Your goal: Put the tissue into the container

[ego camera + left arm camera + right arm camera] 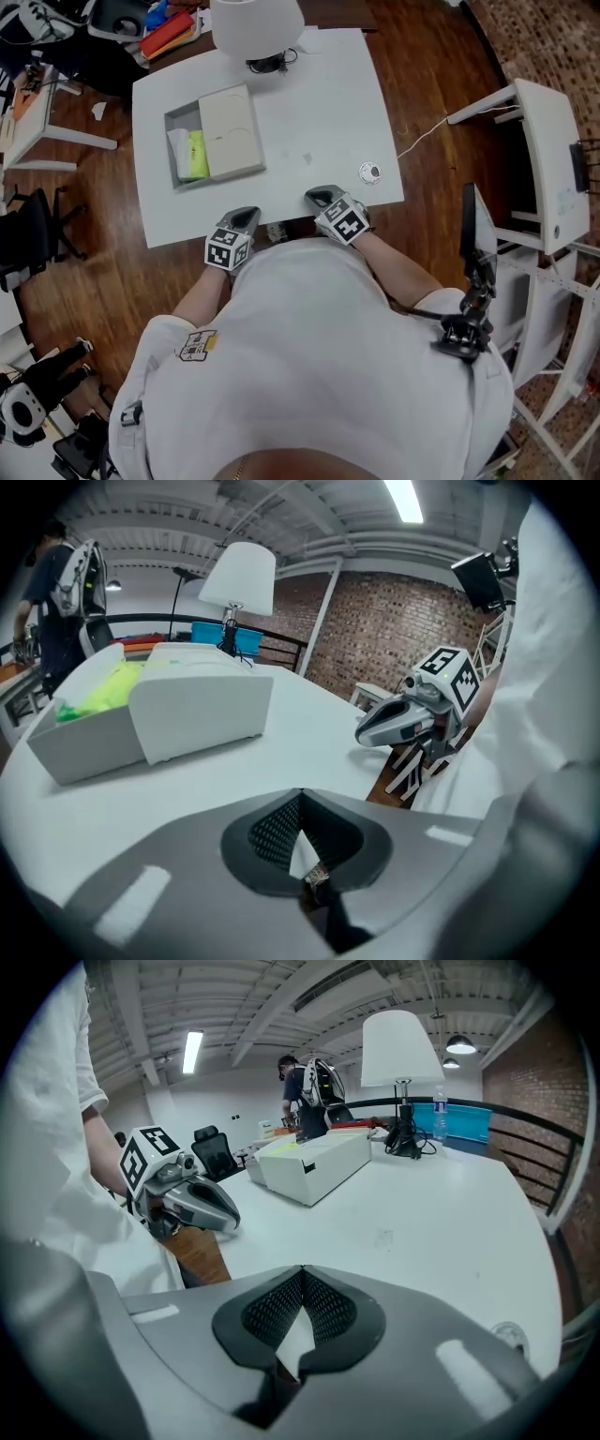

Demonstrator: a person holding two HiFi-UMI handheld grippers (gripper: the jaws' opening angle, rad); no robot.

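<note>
L gripper (300,799): clenched, pads tip to tip, nothing btwn. R gripper (302,1274): same, clenched & empty. Both sit low at the near edge of the worktop (309,103), well short of the container (181,112) and aimed roughly its way. Reads as a parked/ready pose, not a reach.

Container = grey tray w/ a pale lid (230,131) over its right part in head view. The left part is open, prob. so things can go in. In the open part is a white crumpled bit, likely the tissue (177,148), touching a yellow-green pack (196,155). So the tissue looks already inside; no loose tissue seen elsewhere.

Beyond the container stands a white lamp (256,23). Right of the container, nearer the grippers, is a small round thing (370,172), too small to ID. Whatever is under the lid is hidden. The person's torso cuts off the worktop edge below the grippers.
</note>
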